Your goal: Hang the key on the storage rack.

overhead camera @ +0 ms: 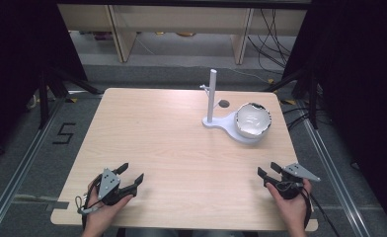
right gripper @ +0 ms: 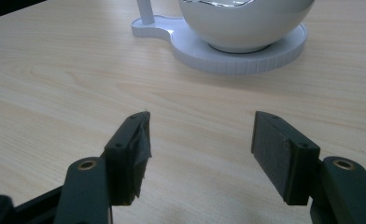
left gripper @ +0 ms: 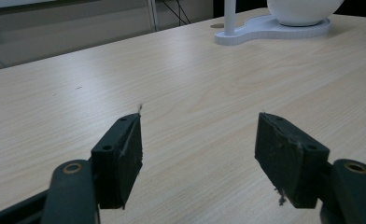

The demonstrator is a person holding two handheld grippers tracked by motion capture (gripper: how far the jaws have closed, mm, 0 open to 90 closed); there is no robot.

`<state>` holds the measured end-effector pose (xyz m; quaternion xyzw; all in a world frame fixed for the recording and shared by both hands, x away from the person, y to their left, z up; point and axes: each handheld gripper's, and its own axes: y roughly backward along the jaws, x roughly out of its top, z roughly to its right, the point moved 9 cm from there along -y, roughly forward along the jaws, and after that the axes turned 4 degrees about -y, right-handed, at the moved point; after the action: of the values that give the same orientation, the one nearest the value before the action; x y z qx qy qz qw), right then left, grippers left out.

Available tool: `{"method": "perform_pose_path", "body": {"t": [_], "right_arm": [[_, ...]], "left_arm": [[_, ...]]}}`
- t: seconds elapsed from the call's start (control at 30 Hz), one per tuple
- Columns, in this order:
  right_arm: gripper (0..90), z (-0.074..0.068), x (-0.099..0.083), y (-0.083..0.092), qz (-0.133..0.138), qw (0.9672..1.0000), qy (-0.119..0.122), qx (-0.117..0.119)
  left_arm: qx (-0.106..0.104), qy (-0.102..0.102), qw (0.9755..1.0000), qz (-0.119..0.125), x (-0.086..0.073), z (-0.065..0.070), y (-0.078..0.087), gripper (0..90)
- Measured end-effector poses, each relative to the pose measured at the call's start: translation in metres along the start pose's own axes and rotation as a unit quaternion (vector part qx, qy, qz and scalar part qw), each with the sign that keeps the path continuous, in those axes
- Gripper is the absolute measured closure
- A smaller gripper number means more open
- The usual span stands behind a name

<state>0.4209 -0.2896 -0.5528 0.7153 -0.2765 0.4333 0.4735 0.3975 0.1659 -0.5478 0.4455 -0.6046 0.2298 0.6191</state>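
left gripper [overhead camera: 131, 177]: jaws spread, empty, near table [overhead camera: 172, 148] edge | right gripper [overhead camera: 269, 170]: jaws spread, empty, near edge | white bowl [overhead camera: 253, 120]: on white stand [overhead camera: 212, 98] base, far right, well apart from both

You have two grippers, the left gripper [overhead camera: 131, 178] at lower left and the right gripper [overhead camera: 269, 171] at lower right, one white bowl [overhead camera: 253, 119] at upper right, one white stand [overhead camera: 212, 98] beside it, one wooden table [overhead camera: 172, 148] under them.

White bowl [overhead camera: 253, 120] sits upright on white stand [overhead camera: 220, 123] (far right).
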Motion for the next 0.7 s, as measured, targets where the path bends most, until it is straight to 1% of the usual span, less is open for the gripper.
{"method": "perform_pose_path", "body": {"t": [0.07, 0.1, 0.13, 0.2, 0.23, 0.27, 0.3, 0.33, 0.37, 0.4, 0.43, 0.47, 0.5, 0.53, 0.57, 0.6, 0.63, 0.67, 0.7], "right_arm": [[38.0, -0.002, 0.001, 0.001, 0.004, 1.0, -0.007, 0.005], [38.0, -0.002, 0.001, 0.001, 0.004, 1.0, -0.007, 0.005], [38.0, 0.0, 0.0, -0.001, -0.003, 1.0, 0.0, -0.004], [38.0, -0.001, -0.001, 0.0, -0.008, 1.0, 0.002, 0.002], [38.0, -0.001, -0.001, 0.0, -0.008, 1.0, 0.002, 0.002], [38.0, -0.003, 0.0, 0.0, -0.003, 0.9999, -0.01, 0.003], [38.0, -0.004, -0.001, 0.0, -0.004, 0.9999, -0.013, 0.001], [38.0, -0.002, -0.001, 0.0, -0.008, 1.0, -0.004, -0.002], [37.8, -0.002, 0.0, 0.0, -0.003, 1.0, -0.002, -0.002], [37.8, -0.005, -0.001, 0.0, -0.004, 0.9999, -0.014, -0.001], [37.8, -0.005, -0.001, 0.0, -0.004, 0.9999, -0.014, 0.0], [37.8, -0.002, 0.0, -0.001, -0.002, 1.0, -0.001, 0.002], [37.9, -0.004, -0.001, -0.001, -0.006, 0.9998, -0.016, 0.0], [37.9, -0.005, -0.002, 0.0, -0.013, 0.9997, -0.019, -0.002], [37.8, -0.006, -0.001, 0.0, -0.01, 0.9997, -0.022, 0.002], [37.8, -0.002, -0.001, 0.0, -0.011, 0.9999, -0.005, -0.005], [37.8, -0.002, -0.001, -0.001, -0.006, 0.9999, -0.007, -0.005], [37.8, -0.004, -0.001, -0.001, -0.004, 0.9999, -0.012, 0.0], [37.8, -0.003, -0.002, 0.001, -0.01, 0.9998, -0.016, -0.007]], "left_arm": [[-0.003, 0.008, 0.9999, -0.007, -0.001, 0.0, 0.0, 34.7], [-0.003, 0.008, 0.9999, -0.007, -0.001, 0.0, 0.0, 35.1], [-0.009, 0.016, 0.9996, -0.019, -0.003, -0.002, 0.0, 35.5], [-0.008, 0.01, 0.9994, -0.031, -0.004, -0.005, 0.0, 37.2], [-0.008, 0.01, 0.9994, -0.031, -0.004, -0.005, 0.0, 37.9], [-0.01, 0.005, 0.9992, -0.038, -0.002, -0.008, 0.002, 38.1], [-0.01, 0.005, 0.9992, -0.038, -0.002, -0.008, 0.002, 38.2], [-0.013, 0.004, 0.9986, -0.051, 0.001, -0.011, 0.005, 38.2], [-0.012, -0.003, 0.9979, -0.064, 0.001, -0.014, 0.006, 38.1], [-0.016, -0.006, 0.9973, -0.071, 0.003, -0.016, 0.006, 37.8], [-0.017, -0.008, 0.9961, -0.087, 0.003, -0.018, 0.008, 37.3], [-0.024, -0.011, 0.9954, -0.093, 0.005, -0.02, 0.008, 36.6], [-0.024, -0.011, 0.9954, -0.093, 0.005, -0.02, 0.008, 35.9], [-0.026, -0.011, 0.9937, -0.108, 0.008, -0.027, 0.01, 35.4], [-0.02, -0.008, 0.9919, -0.125, 0.007, -0.032, 0.012, 35.1], [-0.026, -0.011, 0.991, -0.131, 0.008, -0.036, 0.012, 34.9], [-0.025, -0.004, 0.9885, -0.149, 0.007, -0.04, 0.014, 34.5], [-0.031, -0.028, 0.9843, -0.172, 0.006, -0.047, 0.017, 34.3], [-0.03, -0.023, 0.9786, -0.202, 0.003, -0.05, 0.021, 33.9]]}}
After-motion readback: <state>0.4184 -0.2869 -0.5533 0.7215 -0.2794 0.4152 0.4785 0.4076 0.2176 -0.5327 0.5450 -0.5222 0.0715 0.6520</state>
